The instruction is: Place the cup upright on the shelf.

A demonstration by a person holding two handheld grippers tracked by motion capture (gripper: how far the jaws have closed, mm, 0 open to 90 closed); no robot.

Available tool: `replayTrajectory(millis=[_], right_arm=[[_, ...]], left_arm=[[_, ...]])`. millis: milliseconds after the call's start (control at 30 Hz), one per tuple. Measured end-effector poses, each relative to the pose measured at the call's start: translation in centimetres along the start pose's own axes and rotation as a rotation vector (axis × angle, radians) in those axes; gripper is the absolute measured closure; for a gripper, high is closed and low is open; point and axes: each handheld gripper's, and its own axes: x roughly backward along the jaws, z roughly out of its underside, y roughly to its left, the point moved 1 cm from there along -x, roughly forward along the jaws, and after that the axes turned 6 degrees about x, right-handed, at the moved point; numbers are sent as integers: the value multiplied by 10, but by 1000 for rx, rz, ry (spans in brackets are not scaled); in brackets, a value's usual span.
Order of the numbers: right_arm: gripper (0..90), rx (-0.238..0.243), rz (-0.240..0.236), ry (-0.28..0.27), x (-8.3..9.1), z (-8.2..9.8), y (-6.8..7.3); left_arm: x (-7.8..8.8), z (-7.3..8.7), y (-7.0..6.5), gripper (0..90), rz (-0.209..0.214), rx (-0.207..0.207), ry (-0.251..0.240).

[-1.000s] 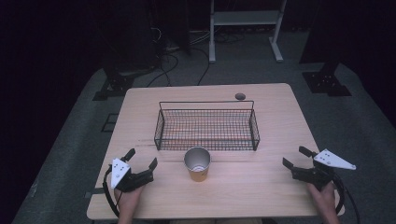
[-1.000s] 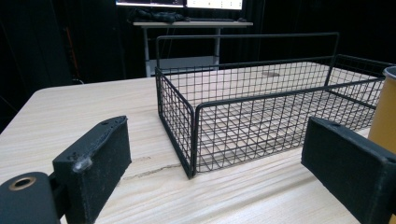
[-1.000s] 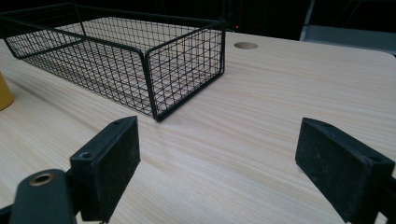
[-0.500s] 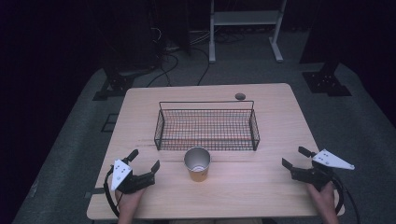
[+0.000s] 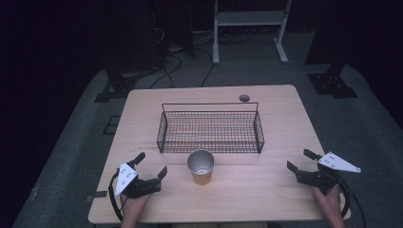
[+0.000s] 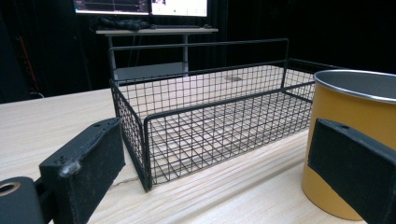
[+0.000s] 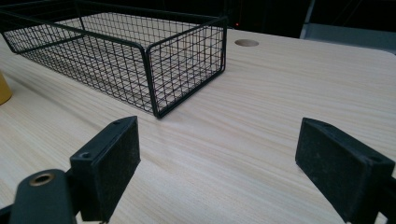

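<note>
My left gripper (image 5: 151,170) stands wide, empty, cup (image 5: 200,166) near at its 3 o'clock. Right gripper (image 5: 300,161) wide, idle. Basket (image 5: 211,146) at 12. Likely reaching; next, I must straddle the cup and close.

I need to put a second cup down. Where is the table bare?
Bare wood lies right of the basket, between it and the table edge, and between the cup and the right gripper. It is tight around the cup, with the left gripper close beside it.
</note>
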Motion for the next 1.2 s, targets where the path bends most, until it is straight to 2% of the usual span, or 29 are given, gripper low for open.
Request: replayTrajectory(millis=[800,1200], right_arm=[[128,-2,0,-1,0,0,0],[128,-3,-1,-1,0,0,0]], left_arm=[[-3,-1,-16,21,137,-42,16],[-3,-1,-21,17,195,-47,14]])
